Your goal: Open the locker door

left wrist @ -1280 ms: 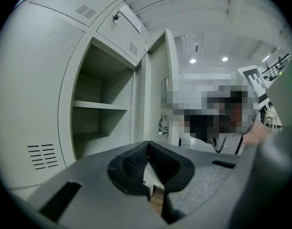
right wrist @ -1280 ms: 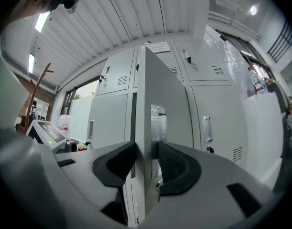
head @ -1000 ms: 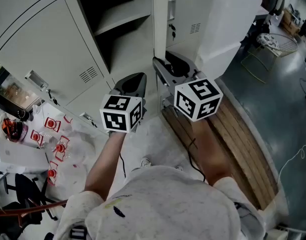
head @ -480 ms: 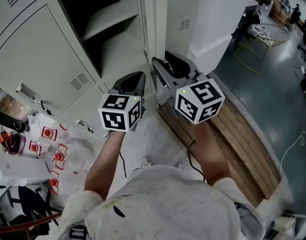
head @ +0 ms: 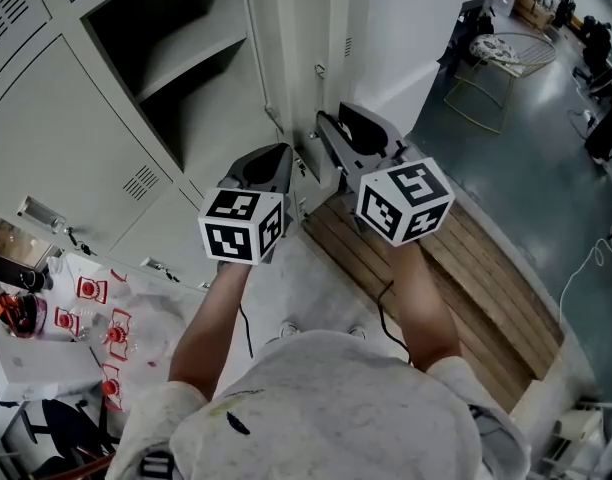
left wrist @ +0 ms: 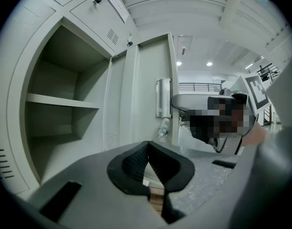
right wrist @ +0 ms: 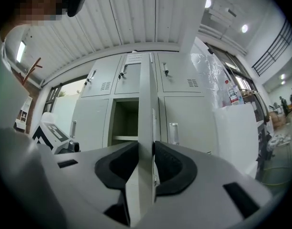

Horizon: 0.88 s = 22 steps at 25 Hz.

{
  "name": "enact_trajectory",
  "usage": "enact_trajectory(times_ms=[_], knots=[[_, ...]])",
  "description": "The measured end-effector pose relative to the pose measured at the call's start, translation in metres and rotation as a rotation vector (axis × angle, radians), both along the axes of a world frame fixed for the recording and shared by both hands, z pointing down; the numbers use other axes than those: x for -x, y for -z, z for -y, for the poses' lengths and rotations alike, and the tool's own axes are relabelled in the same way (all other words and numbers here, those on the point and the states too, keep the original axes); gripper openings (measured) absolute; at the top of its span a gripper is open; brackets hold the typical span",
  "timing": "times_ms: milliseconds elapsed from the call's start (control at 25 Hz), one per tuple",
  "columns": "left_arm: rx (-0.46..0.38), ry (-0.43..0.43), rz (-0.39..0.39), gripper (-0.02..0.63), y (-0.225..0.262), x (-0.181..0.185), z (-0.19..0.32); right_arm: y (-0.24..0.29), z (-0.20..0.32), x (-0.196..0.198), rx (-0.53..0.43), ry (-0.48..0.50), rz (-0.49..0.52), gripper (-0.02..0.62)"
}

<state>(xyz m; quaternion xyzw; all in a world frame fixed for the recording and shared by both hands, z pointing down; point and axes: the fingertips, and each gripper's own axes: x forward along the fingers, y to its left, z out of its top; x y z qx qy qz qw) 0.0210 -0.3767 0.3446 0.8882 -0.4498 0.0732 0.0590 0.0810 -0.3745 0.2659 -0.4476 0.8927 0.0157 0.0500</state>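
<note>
Right claw [right wrist: 146,159] has just been closing and now clamps the edge of the locker door [right wrist: 145,99], which stands ajar before the open compartment [right wrist: 124,120]. Left claw [left wrist: 148,147]: pads together, empty

Wood-slat board [head: 486,288] lies on the dark floor [head: 546,178], just right of a pale speckled sheet [head: 311,293]. At the board's far end stands a tall white unit [head: 406,28]. Seen from low down it has bottles [right wrist: 230,95] on top, w/ crinkled clear plastic [right wrist: 205,68] beside them. Further back there's a round wire-frame stand [head: 501,53] on thin legs. A thin white cable [head: 584,268] trails across the floor nr the right edge. Left side: table [head: 31,353] w/ several red-and-white cards [head: 91,290] scattered on it, and a black chair [head: 61,428] in the bottom corner. Overhead are 2 ceiling lights [left wrist: 209,64] and an upper-level railing [right wrist: 279,37].
</note>
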Motion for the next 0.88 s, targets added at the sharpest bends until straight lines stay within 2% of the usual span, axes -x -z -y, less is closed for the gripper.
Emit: enact_trajectory(times_ms=[360,880], knots=[[-0.002,-0.017,-0.003,0.006,0.001,-0.013,0.006,0.0,0.014,-0.031,0.009,-0.053,0.026,0.084],[-0.011,-0.057,-0.005,0.007,0.004,-0.041,0.024,0.0,0.042,-0.068,-0.004,-0.11,0.013,0.081]])
